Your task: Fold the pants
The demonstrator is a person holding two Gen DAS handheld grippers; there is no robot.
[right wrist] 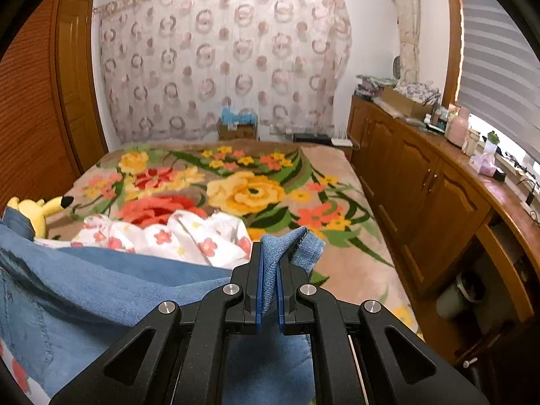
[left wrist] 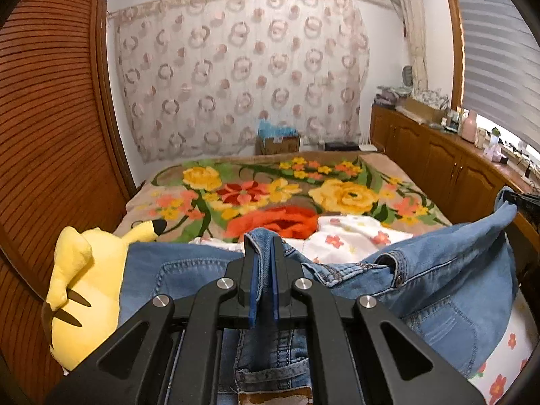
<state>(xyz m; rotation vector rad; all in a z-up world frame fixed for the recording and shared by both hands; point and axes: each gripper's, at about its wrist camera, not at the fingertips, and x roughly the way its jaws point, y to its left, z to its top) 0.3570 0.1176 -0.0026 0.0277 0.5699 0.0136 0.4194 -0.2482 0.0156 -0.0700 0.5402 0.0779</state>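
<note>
One pair of blue denim jeans point(left wrist: 438, 270) hangs stretched between the two grippers, lifted above the near end of the bed point(left wrist: 337, 168) and its floral blanket point(right wrist: 256, 195). The left gripper point(left wrist: 264, 246) has its jaws closed almost together on a fold of the waistband, with denim standing up between the blue pads. The right gripper point(right wrist: 270, 253) is likewise clamped tight on a bunched edge of the jeans, which pokes out past the fingertips; which part of the garment that is, I cannot tell.

Holding the cloth at two separated points likely serves to pull it taut and straighten it, so it can be laid flat on the blanket before any fold is made. The denim sags and creases between the grips, so the folding itself looks barely started.

On the blanket just beyond the jeans lies one crumpled white cloth with red flowers point(right wrist: 175, 236). One yellow plush toy point(left wrist: 81, 287) sits at the left side of the bed, right beside the jeans, close enough that the fabric may catch on it when lowered. A wooden cabinet point(right wrist: 422, 189) runs along the right side of the bed.
</note>
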